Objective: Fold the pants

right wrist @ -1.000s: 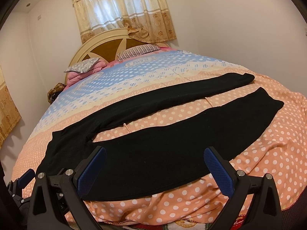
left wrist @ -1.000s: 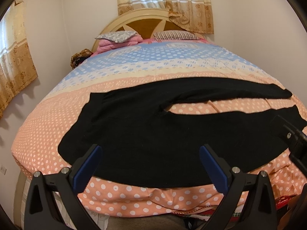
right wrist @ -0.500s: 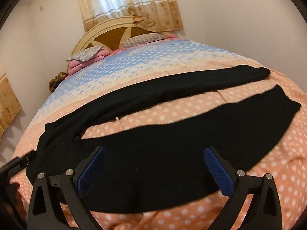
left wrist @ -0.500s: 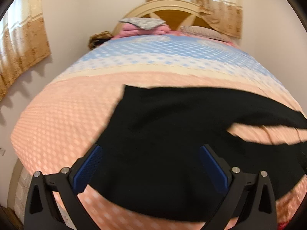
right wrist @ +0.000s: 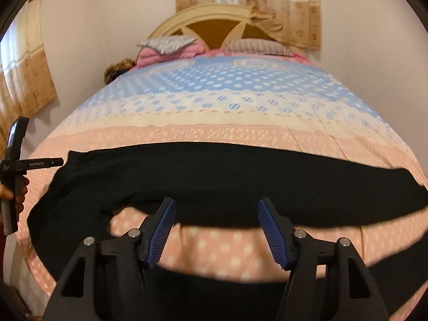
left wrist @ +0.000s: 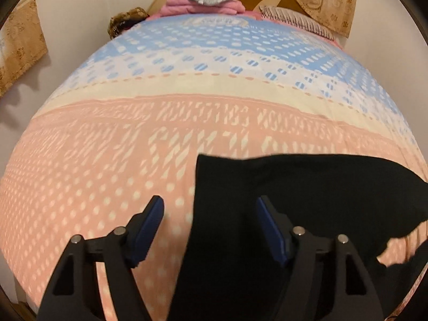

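Note:
Black pants [left wrist: 307,200] lie spread flat across the peach end of the bed cover [left wrist: 93,165]. In the left wrist view the waistband edge runs between the blue pads of my left gripper [left wrist: 210,216]. Its jaws are closing but do not press the cloth. In the right wrist view the far leg [right wrist: 214,176] stretches across the frame, and the near leg lies dark under the gripper body. My right gripper [right wrist: 216,214] hovers over the peach gap beside the crotch, its jaws closing with nothing pinched. A hand [right wrist: 18,190] holds the left gripper's handle [right wrist: 12,165] at the left edge.
The dotted bed cover [right wrist: 214,101] turns blue toward the arched headboard [right wrist: 214,26]. Pillows [right wrist: 171,44] and a pink blanket [left wrist: 198,5] are stacked there. Curtains [right wrist: 26,80] hang on the left wall, with a dark bundle [left wrist: 125,21] by the bed's far left corner.
Both views have swung left along the pants toward the waist. The waistband now sits between the left jaws; the right jaws hang over the gap between the legs. Both pairs of jaws have narrowed.

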